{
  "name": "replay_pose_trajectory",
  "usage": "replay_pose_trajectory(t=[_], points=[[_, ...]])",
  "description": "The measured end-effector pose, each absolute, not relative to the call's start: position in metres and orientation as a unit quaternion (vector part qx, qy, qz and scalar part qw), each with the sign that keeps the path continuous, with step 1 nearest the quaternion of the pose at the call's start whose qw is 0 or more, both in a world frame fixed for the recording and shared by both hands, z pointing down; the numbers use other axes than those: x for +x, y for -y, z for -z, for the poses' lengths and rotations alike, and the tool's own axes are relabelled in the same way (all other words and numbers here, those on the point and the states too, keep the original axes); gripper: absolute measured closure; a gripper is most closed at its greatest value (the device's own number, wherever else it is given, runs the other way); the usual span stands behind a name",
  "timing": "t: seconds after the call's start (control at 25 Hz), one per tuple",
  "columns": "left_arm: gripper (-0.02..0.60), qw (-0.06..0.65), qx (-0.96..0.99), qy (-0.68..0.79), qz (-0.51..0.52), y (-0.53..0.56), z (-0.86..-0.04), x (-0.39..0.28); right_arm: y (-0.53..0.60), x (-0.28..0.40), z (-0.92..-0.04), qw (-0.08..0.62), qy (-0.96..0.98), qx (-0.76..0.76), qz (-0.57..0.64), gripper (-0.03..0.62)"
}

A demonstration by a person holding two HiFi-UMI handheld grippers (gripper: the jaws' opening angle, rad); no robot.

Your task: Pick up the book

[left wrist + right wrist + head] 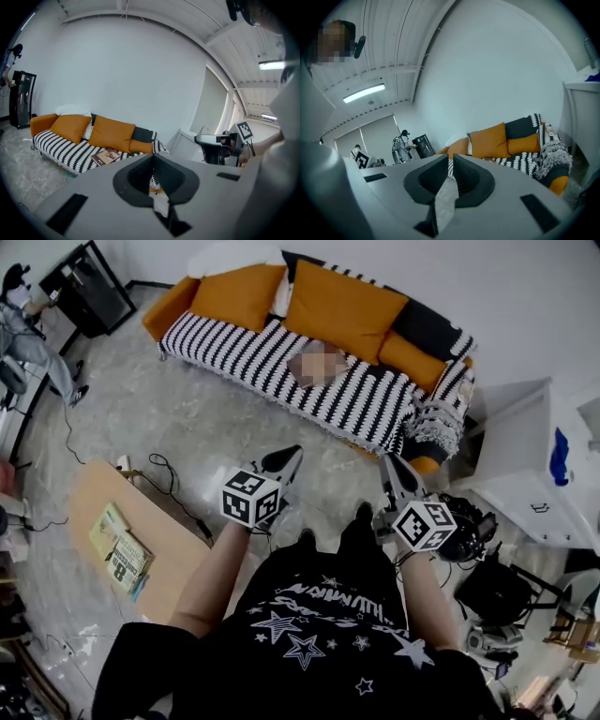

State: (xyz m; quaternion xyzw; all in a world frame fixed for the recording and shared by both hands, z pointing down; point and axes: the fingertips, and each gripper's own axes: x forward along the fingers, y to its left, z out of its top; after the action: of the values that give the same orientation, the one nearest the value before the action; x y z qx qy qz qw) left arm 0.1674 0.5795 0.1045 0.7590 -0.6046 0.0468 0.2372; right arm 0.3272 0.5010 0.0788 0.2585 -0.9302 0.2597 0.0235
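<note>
While the book [105, 156] lies on the sofa [61, 150] well ahead, I hold left tongs [287, 457] and right tongs [393, 463] pressed together, empty.

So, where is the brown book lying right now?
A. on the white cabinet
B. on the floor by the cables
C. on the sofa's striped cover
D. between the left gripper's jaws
C: the book lies flat on the striped cover of the sofa, just in front of the orange cushions.
</note>
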Motion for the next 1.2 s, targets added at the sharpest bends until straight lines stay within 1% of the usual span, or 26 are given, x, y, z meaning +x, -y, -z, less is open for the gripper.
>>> replay_pose_trajectory(t=[0.2, 0.52, 0.68, 0.92, 1.2], points=[[0.574, 0.242, 0.757, 0.605, -0.045, -0.582, -0.106, 0.169, -0.502, 0.334, -0.095, 0.050, 0.922, 0.269, -0.275, 0.549], [0.574, 0.255, 0.741, 0.620, -0.042, -0.570, -0.112, 0.152, -0.477, 0.319, -0.100, 0.057, 0.922, 0.260, -0.282, 0.549], [0.574, 0.254, 0.733, 0.630, -0.037, -0.559, -0.109, 0.138, -0.458, 0.298, -0.108, 0.065, 0.921, 0.254, -0.290, 0.549], [0.574, 0.262, 0.710, 0.652, -0.037, -0.541, -0.115, 0.097, -0.431, 0.254, -0.113, 0.069, 0.927, 0.227, -0.292, 0.548], [0.574, 0.258, 0.702, 0.663, -0.040, -0.481, -0.112, 0.063, -0.359, 0.221, -0.114, 0.064, 0.925, 0.222, -0.303, 0.548]])
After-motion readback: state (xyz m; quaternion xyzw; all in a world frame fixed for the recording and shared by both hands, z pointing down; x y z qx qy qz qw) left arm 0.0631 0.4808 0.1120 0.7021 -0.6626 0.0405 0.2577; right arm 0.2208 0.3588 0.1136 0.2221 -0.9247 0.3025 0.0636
